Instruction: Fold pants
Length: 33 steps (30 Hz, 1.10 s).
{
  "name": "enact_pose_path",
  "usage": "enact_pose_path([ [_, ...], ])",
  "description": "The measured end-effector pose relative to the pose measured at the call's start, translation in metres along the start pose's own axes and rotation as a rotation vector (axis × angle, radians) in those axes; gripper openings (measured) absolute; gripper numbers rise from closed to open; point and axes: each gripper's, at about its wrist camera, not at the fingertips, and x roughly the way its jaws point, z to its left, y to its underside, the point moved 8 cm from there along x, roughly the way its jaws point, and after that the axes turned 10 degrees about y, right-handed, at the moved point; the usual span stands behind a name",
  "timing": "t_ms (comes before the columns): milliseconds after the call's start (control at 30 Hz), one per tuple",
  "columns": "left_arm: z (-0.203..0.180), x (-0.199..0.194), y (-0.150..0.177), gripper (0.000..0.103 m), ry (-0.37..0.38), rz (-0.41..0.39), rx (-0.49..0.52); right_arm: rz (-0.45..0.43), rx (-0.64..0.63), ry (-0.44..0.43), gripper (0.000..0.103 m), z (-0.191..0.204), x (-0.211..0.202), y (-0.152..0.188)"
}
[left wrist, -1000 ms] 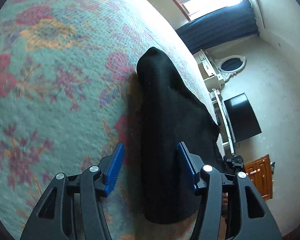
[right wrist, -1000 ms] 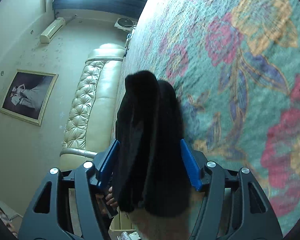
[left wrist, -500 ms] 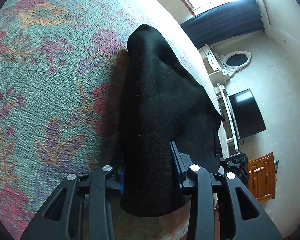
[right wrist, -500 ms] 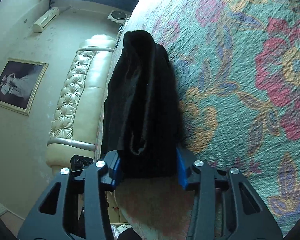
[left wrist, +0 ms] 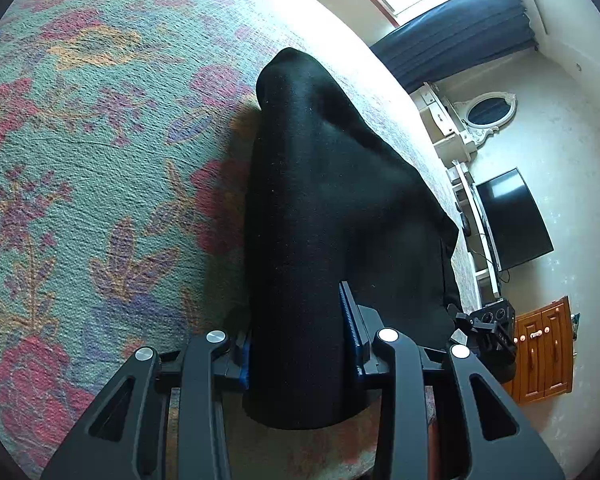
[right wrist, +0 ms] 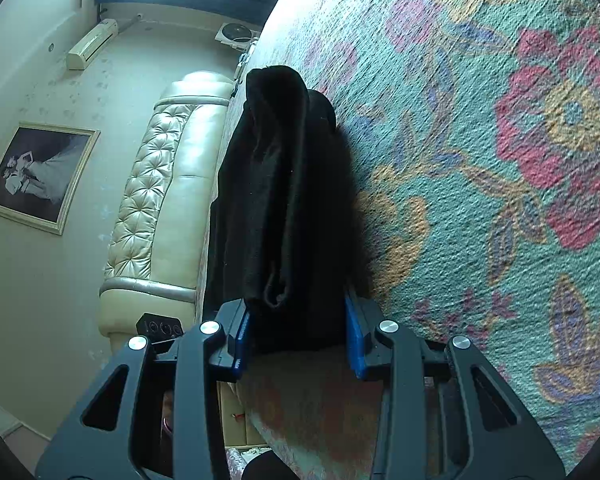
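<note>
Black, soft-napped pants (left wrist: 324,216) in a thick folded bundle on the bed's (left wrist: 100,168) floral woven cover, left tool (left wrist: 296,340) and right tool (right wrist: 296,332) each pinching a bundle end between blue ribbed pads.

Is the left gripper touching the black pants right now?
Touching. The left wrist view shows the left gripper closed on the black pants, blue pads pressed against the fabric on both sides.

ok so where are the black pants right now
The black pants lie on the floral bedspread, near ends clamped in the left gripper and the right gripper.
</note>
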Motion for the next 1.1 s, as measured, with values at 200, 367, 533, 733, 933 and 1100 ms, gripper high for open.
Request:
enact_pose_path([
  [200, 0.002, -0.009, 0.003, 0.035, -0.034, -0.008, 0.001, 0.011, -0.003, 0.003, 0.037, 0.000, -0.003, 0.012],
  [367, -0.002, -0.009, 0.004, 0.035, -0.055, -0.014, 0.009, 0.025, -0.009, 0.007, 0.037, -0.002, -0.007, 0.021],
  [533, -0.004, -0.007, 0.004, 0.035, -0.065, -0.011, 0.006, 0.034, -0.011, 0.010, 0.037, -0.005, -0.011, 0.029],
  [733, -0.002, -0.005, 0.004, 0.035, -0.066, -0.008, -0.003, 0.042, -0.013, 0.015, 0.037, -0.006, -0.018, 0.035],
  [933, 0.000, -0.006, 0.005, 0.035, -0.069, -0.002, -0.008, 0.051, -0.013, 0.022, 0.037, -0.009, -0.025, 0.041],
  [1100, 0.006, -0.001, 0.000, 0.035, -0.067, -0.001, -0.016, 0.052, -0.009, 0.025, 0.037, -0.010, -0.025, 0.044],
])
